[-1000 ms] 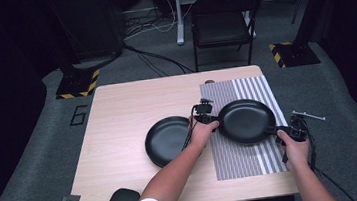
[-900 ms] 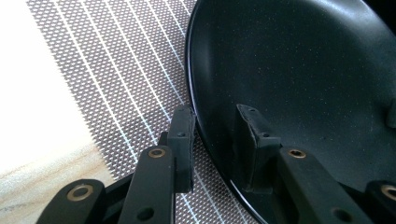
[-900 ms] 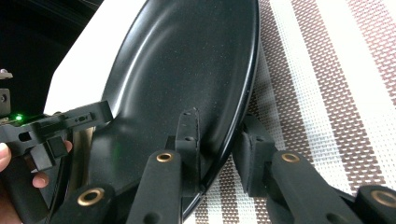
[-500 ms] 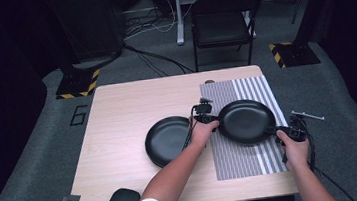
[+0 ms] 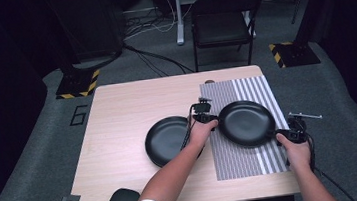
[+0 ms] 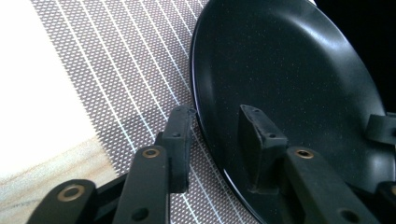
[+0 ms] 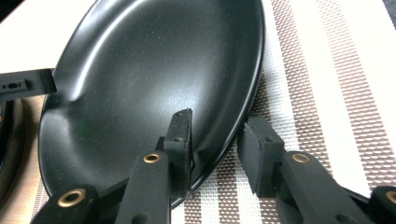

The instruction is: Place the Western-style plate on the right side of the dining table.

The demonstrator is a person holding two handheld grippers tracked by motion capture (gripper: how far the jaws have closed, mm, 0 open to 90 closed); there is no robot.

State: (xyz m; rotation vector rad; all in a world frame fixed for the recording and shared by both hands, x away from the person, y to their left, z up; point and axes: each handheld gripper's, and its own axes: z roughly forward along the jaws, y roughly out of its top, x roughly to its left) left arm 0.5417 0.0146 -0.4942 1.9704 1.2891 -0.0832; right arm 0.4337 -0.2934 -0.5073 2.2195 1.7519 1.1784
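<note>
Black plate (image 5: 246, 123) flat on striped mat (image 5: 245, 159), right part of wooden table (image 5: 117, 112); second plate (image 5: 166, 141) just beside it on bare wood. Left gripper (image 6: 214, 126) straddles near plate's left rim: one jaw inside dish, other outside on mat, small gaps visible, jaws just been opening. Right gripper (image 7: 214, 128) straddles opposite rim likewise, jaws just been opening; inner pad perhaps touching, hard to tell. High view adds both hands, second plate, chair (image 5: 222, 23) beyond table; gripper views add rim detail.
</note>
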